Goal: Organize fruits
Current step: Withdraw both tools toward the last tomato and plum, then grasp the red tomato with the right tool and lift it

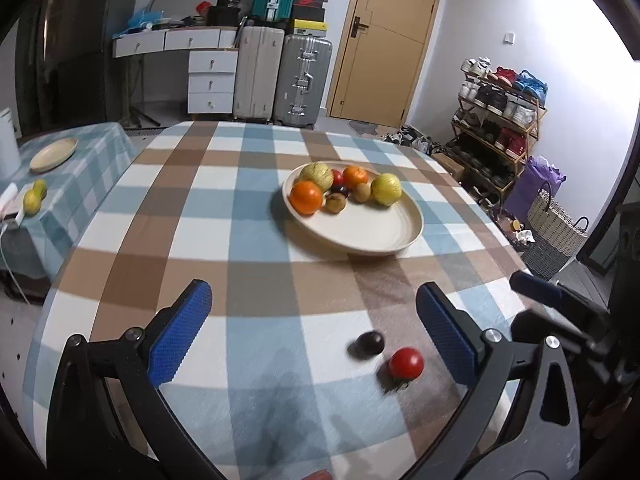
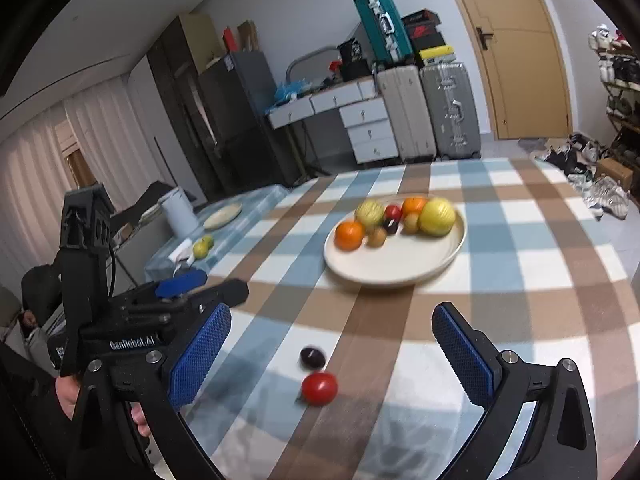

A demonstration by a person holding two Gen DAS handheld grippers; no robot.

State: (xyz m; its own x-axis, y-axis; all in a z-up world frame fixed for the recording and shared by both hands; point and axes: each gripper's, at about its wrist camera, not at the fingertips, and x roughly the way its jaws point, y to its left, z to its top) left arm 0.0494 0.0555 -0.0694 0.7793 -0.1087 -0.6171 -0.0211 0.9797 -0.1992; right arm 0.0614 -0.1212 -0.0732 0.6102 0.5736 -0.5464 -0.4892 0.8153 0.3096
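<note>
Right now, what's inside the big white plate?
The plate holds two oranges, two yellow-green round fruits, two brownish ones, a dark plum and something red, mostly hidden. Its near half is bare.

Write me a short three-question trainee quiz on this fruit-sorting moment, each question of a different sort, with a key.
1. True or false: the red tomato and the dark plum already lie on the cream plate.
2. Multiple choice: the right claw is A) shut on the tomato, B) open and empty, C) out of view.
3. Fill in: the two loose fruits lie on the ____ tablecloth.

Key: 1 false, both lie on the cloth, nearer the claws than the plate. 2 B; the left claw is open too. 3 checked.
</note>
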